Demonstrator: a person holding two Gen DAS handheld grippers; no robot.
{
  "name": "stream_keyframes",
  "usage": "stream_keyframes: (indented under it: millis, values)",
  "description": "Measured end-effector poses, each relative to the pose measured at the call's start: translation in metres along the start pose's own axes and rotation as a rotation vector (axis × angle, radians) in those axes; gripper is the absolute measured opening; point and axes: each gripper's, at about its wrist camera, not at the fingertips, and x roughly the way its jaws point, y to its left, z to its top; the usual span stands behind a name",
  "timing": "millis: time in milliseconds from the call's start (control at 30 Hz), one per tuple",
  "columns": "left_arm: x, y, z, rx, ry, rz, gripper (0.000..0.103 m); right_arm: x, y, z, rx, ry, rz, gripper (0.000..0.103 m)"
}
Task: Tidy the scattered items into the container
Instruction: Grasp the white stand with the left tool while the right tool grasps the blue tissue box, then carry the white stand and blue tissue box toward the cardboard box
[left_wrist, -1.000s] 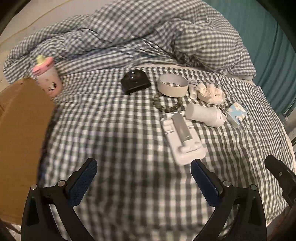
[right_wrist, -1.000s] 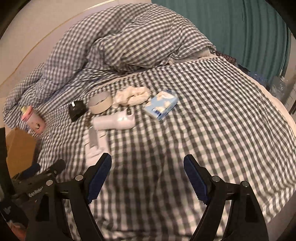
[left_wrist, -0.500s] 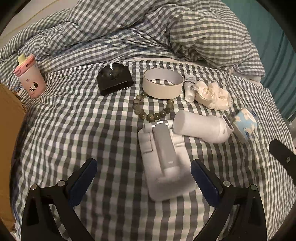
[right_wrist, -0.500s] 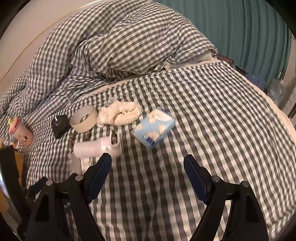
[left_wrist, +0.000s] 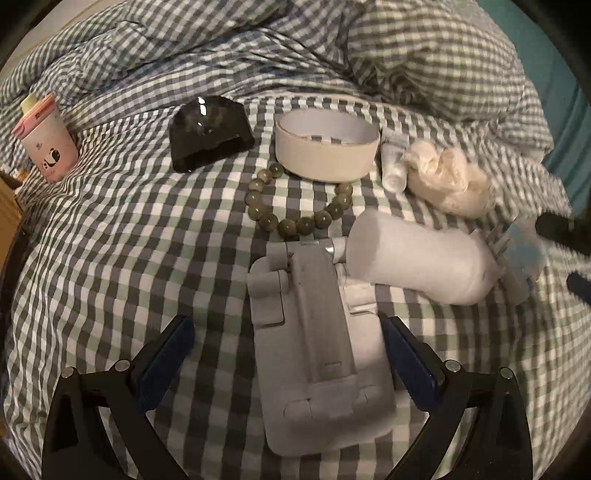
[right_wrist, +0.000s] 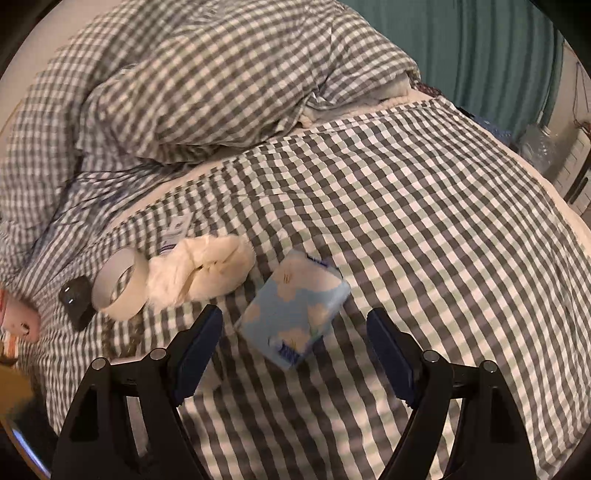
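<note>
Left hand-held gripper (left_wrist: 286, 363) wide apart astride the white stand (left_wrist: 317, 350); right hand-held gripper (right_wrist: 294, 352) likewise, empty, over tissue pack (right_wrist: 295, 317).

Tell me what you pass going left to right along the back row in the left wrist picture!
pink cup → black box → tape roll → small white tube → cream cloth

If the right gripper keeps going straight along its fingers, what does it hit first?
Most likely the blue tissue pack: it lies just ahead of the open right gripper, about centred between the fingers, with nothing in between. Depth is hard to judge in this view.
</note>
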Motion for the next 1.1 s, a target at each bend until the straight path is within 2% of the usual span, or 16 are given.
stream_keyframes:
  millis: [100,200,300,333,367,400,467,567,667,933,1100]
  values:
    - [0.0,-0.005,-0.001,0.021,-0.035,0.026,0.103,0.022,0.003,0.004,0.022,0.049,-0.061,0.08]
    - [-0.001,-0.003,-0.003,0.016,-0.058,0.018,0.103,0.048,0.005,0.003,0.036,0.103,-0.085,0.08]
    - [-0.002,-0.003,-0.002,0.039,-0.07,0.014,0.103,0.055,0.01,0.0,0.006,0.087,-0.09,0.08]
    - [-0.003,-0.003,-0.001,0.043,-0.069,0.009,0.101,0.054,0.011,-0.001,-0.008,0.078,-0.084,0.075]
    - [-0.004,-0.002,-0.001,0.044,-0.067,-0.005,0.096,0.051,0.011,-0.002,-0.015,0.069,-0.06,0.056]
    - [-0.004,-0.003,-0.001,0.049,-0.066,-0.024,0.093,0.046,0.009,-0.003,-0.014,0.062,-0.04,0.044]
    - [-0.009,-0.006,-0.003,0.08,-0.071,-0.057,0.072,0.035,0.004,-0.005,-0.016,0.051,-0.005,0.035]
    - [-0.012,-0.007,-0.007,0.098,-0.065,-0.071,0.07,0.018,-0.007,-0.011,-0.011,0.037,0.055,0.026]
    - [-0.015,0.001,-0.011,0.073,-0.046,-0.098,0.069,-0.006,-0.013,-0.02,-0.018,0.011,0.09,0.024]
    - [-0.04,0.027,-0.025,0.021,-0.023,-0.092,0.069,-0.056,-0.004,-0.04,-0.071,-0.014,0.129,0.024]
    - [-0.07,0.053,-0.032,-0.003,-0.057,-0.067,0.069,-0.084,0.009,-0.062,-0.124,-0.017,0.148,0.024]
